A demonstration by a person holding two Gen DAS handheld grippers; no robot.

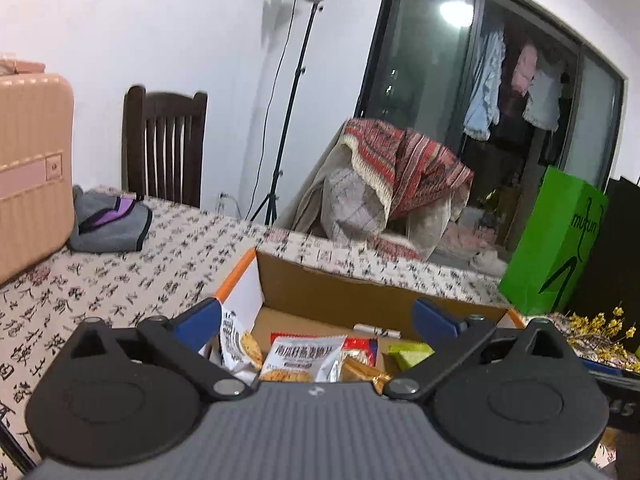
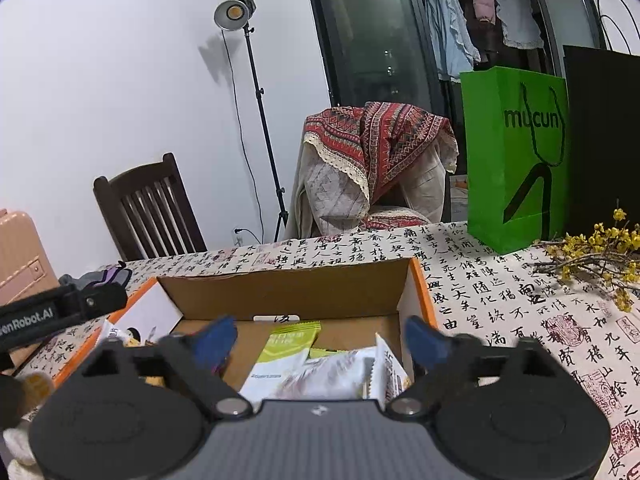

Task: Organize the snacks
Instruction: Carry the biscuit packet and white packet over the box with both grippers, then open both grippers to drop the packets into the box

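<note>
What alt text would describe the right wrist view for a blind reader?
The right gripper, jaws wide open and empty, hovers over an open cardboard box of snack packets on a calligraphy-print tablecloth. A green paper bag stands behind.

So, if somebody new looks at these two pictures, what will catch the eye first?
Probably the open brown cardboard box with orange edges in the middle of the table, holding white and green snack packets. Both the left gripper and the right gripper hang wide open over it, gripping nothing. Behind, to the right, the bright green paper bag stands on the calligraphy-printed tablecloth.
</note>
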